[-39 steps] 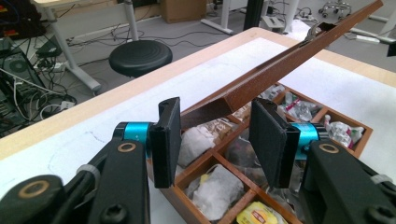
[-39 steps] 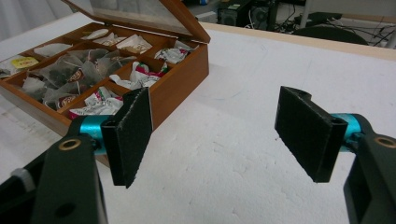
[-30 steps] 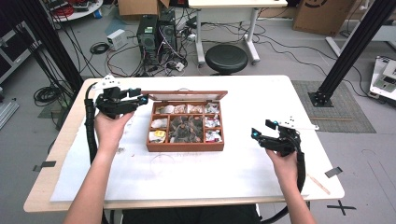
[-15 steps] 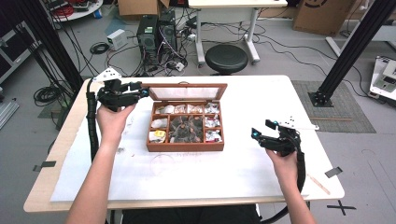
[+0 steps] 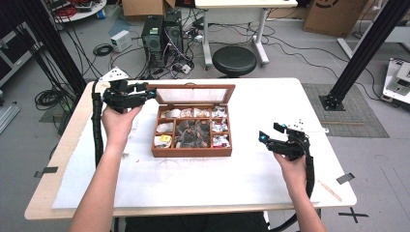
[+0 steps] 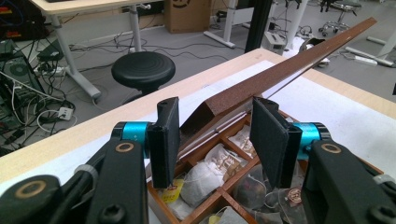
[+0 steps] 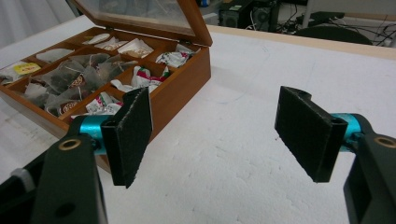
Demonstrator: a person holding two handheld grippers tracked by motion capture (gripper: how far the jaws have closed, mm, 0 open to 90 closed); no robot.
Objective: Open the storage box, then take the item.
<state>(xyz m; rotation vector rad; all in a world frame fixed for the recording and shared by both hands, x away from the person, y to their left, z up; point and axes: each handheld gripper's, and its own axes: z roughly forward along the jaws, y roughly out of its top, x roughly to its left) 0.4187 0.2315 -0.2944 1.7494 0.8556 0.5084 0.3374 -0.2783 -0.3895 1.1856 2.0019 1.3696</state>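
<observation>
High view: a wooden tea box [image 5: 192, 140] sits near the middle of the white-covered table [image 5: 270, 96], its glass-paned lid [image 5: 193, 93] raised along the box's far edge. The left gripper [image 5: 146, 92] hovers at the lid's left corner; the right gripper [image 5: 263, 137] is held well to the right of the box, above bare table.

Left gripper view: the jaws stand apart on either side of the lid corner [image 6: 219, 106], not gripping it, with the tea bags [image 6: 210, 172] in the compartments directly below.

Right gripper view: the jaws are wide open and empty, the right wall of the box [image 7: 180, 86] just beyond the nearer pad [image 7: 133, 135].

Risks, as judged from this moment:
- The lid corner is narrow and sloped. A bite taken too near its tip could slip off, letting the lid drop shut.
- The lid would fall onto any bag standing above the dividers, trapping or crushing it.
- Nothing steadies the box. A sideways pull at the lid could slide or twist the box on the table cover.
- A left jaw lowered too far would push into the bags beneath it.
</observation>
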